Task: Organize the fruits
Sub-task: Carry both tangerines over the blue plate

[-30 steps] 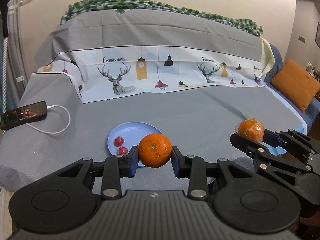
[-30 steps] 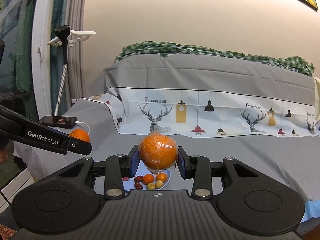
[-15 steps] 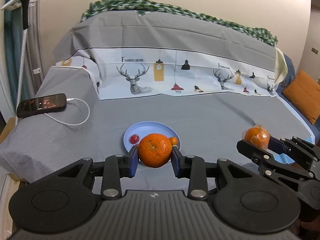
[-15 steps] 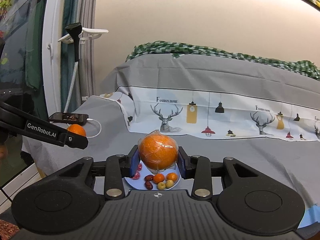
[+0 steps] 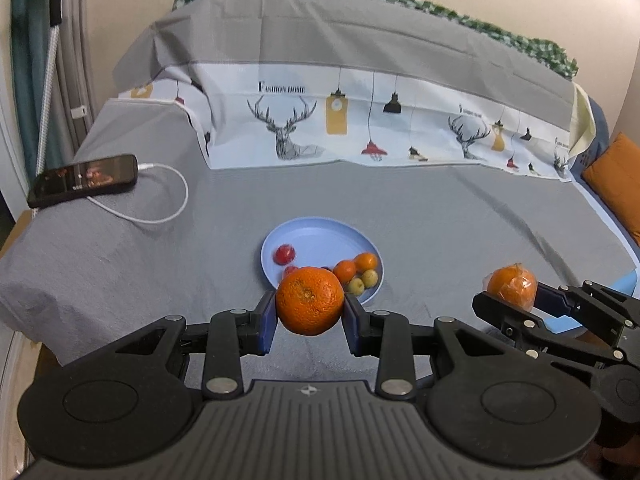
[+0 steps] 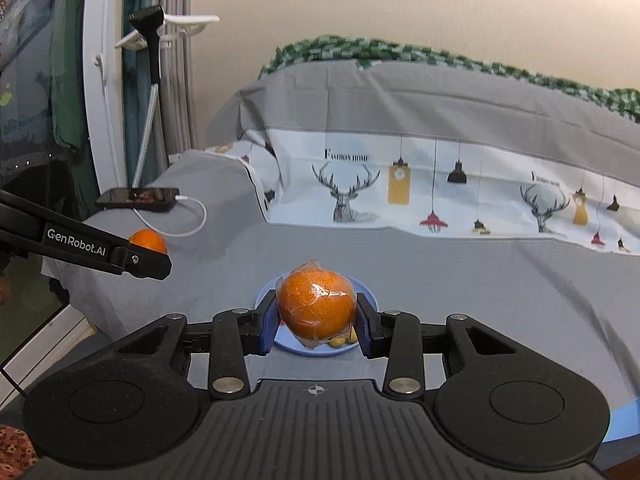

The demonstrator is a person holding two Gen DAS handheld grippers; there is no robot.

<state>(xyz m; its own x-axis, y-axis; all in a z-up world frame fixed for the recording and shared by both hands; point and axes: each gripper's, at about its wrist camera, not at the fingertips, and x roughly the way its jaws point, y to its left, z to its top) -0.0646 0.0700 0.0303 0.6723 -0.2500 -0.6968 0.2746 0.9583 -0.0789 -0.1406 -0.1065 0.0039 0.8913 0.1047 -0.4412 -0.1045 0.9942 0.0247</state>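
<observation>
My left gripper (image 5: pixel 310 316) is shut on a bare orange (image 5: pixel 310 300), held just in front of a light blue plate (image 5: pixel 316 236) on the grey bed cover. The plate holds a red fruit (image 5: pixel 284 254), two small oranges (image 5: pixel 345 270) and small yellow-green fruits (image 5: pixel 370 278). My right gripper (image 6: pixel 316 328) is shut on a plastic-wrapped orange (image 6: pixel 316 306), above the near side of the plate (image 6: pixel 264 300). The right gripper and its orange show at the right of the left wrist view (image 5: pixel 512 286). The left gripper shows at the left of the right wrist view (image 6: pixel 148 258).
A phone (image 5: pixel 84 180) on a white charging cable (image 5: pixel 168 208) lies at the bed's left edge. A deer-print sheet (image 5: pixel 360 128) covers the raised back. An orange cushion (image 5: pixel 616 184) is at far right. A white stand (image 6: pixel 152 80) is left of the bed.
Both grippers have moved closer to the blue plate, each still holding its orange. More of the plate and its fruits shows in the left wrist view.
</observation>
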